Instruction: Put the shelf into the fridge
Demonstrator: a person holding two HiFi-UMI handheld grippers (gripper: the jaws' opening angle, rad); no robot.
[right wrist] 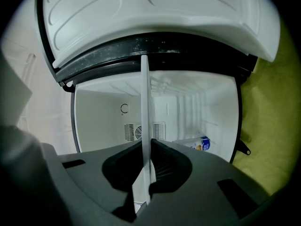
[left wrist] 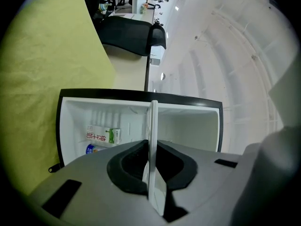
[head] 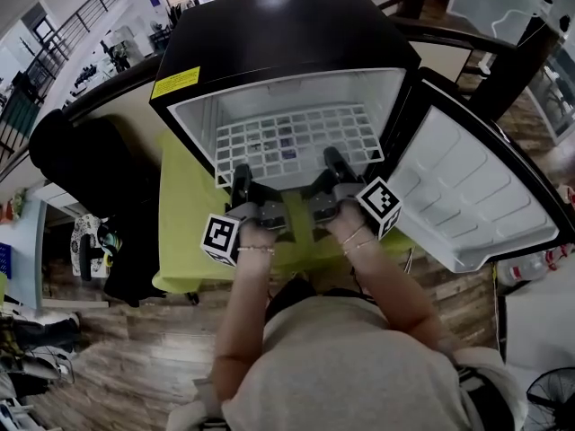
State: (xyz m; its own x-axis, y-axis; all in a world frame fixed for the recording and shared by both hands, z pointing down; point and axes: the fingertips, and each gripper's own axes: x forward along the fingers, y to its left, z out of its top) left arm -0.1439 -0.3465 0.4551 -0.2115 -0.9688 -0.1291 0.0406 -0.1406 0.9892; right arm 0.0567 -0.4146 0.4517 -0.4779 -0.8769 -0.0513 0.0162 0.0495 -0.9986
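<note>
A white wire-grid shelf (head: 296,142) lies level in the mouth of the open black mini fridge (head: 269,43), most of it inside the white cavity. My left gripper (head: 241,180) is shut on the shelf's front edge at the left. My right gripper (head: 331,162) is shut on the same edge at the right. In the left gripper view the shelf (left wrist: 153,135) shows edge-on as a thin white strip pinched in the left gripper (left wrist: 151,173). The right gripper view shows the shelf (right wrist: 145,112) the same way, clamped in the right gripper (right wrist: 146,173).
The fridge door (head: 467,196) stands swung open to the right. Inside the fridge lie a milk carton (left wrist: 102,135) and a can (right wrist: 195,143) against one side wall. The fridge stands on a yellow-green cloth (head: 180,214). A black chair (head: 90,169) is at the left.
</note>
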